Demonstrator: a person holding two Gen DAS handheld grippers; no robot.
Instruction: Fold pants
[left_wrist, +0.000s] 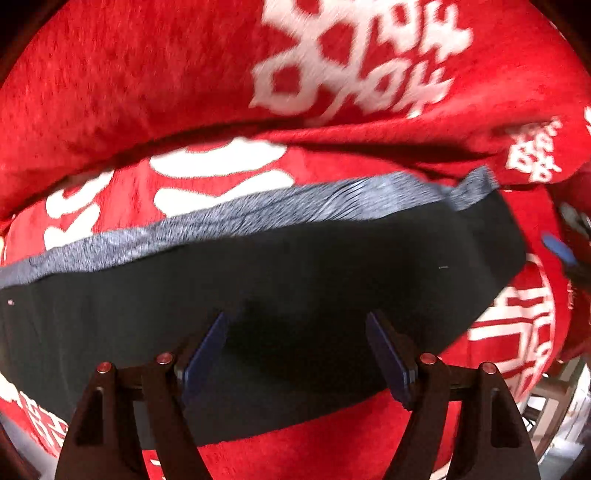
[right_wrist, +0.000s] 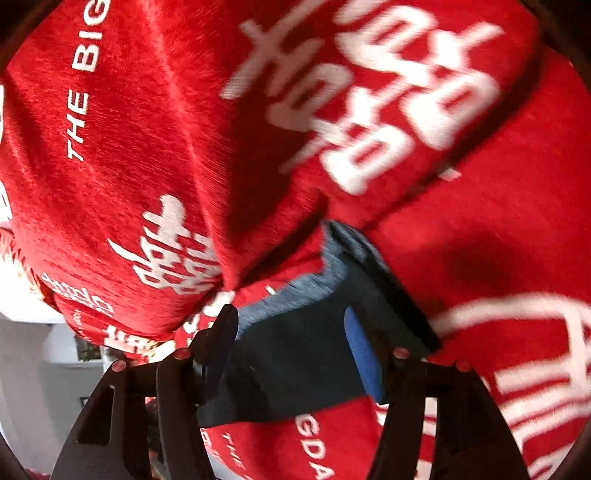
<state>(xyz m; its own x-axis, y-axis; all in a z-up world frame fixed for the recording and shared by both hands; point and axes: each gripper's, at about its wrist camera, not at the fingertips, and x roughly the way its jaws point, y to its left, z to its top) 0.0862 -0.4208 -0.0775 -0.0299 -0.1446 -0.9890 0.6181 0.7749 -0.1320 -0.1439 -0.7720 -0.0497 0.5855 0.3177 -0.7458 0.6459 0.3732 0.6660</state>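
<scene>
Dark pants (left_wrist: 280, 280) with a grey heathered inner band (left_wrist: 229, 218) lie folded on a red blanket (left_wrist: 129, 92) with white characters. My left gripper (left_wrist: 297, 347) is open just above the dark cloth, its blue pads (left_wrist: 207, 350) apart and empty. In the right wrist view the pants (right_wrist: 295, 354) run between my right gripper's (right_wrist: 291, 350) spread fingers, with the grey band (right_wrist: 306, 291) beyond. The blue pad (right_wrist: 364, 354) stands clear of the cloth. The right gripper also shows at the right edge of the left wrist view (left_wrist: 561, 251).
The red blanket (right_wrist: 480, 240) bunches into thick folds behind the pants in both views. A pale floor and wall (right_wrist: 44, 354) show at lower left of the right wrist view. Furniture (left_wrist: 554, 398) shows past the blanket's lower right edge.
</scene>
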